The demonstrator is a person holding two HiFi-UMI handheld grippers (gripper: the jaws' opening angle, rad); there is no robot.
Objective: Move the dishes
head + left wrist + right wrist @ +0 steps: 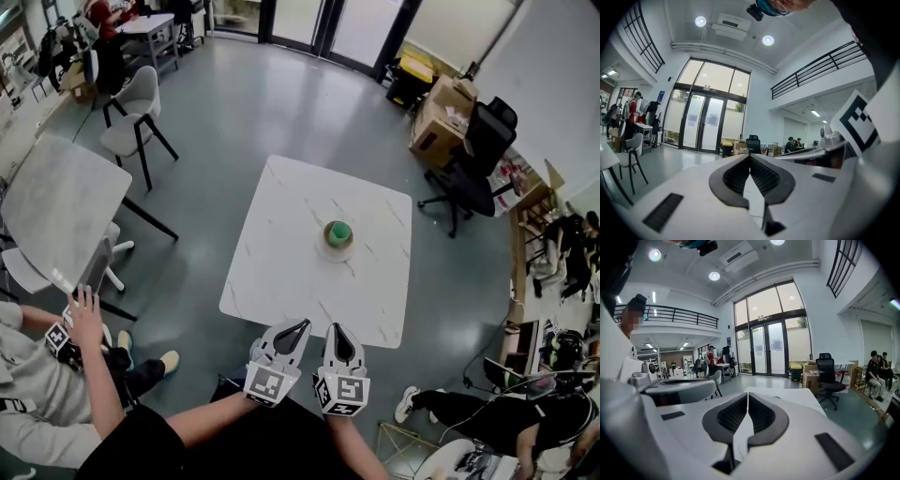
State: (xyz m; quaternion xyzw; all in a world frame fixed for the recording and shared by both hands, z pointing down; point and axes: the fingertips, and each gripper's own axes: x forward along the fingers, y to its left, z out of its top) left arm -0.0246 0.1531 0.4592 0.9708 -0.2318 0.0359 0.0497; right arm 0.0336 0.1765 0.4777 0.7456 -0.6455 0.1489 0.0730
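A green cup (338, 231) stands on a small pale saucer (332, 251) near the middle of the white marble table (281, 262) in the head view. Both grippers hang side by side just off the table's near edge, well short of the dishes. My left gripper (302, 325) is shut with nothing in it, and so is my right gripper (337, 329). In the left gripper view the jaws (750, 157) meet tip to tip, pointing level across the tabletop. The right gripper view shows its jaws (747, 395) closed too, with the table (787, 394) beyond.
A black office chair (473, 169) and cardboard boxes (439, 117) stand at the table's far right. A grey chair (136, 117) and a second pale table (56, 202) are at the left. A seated person (56, 394) is at the lower left, another person (525, 422) at the lower right.
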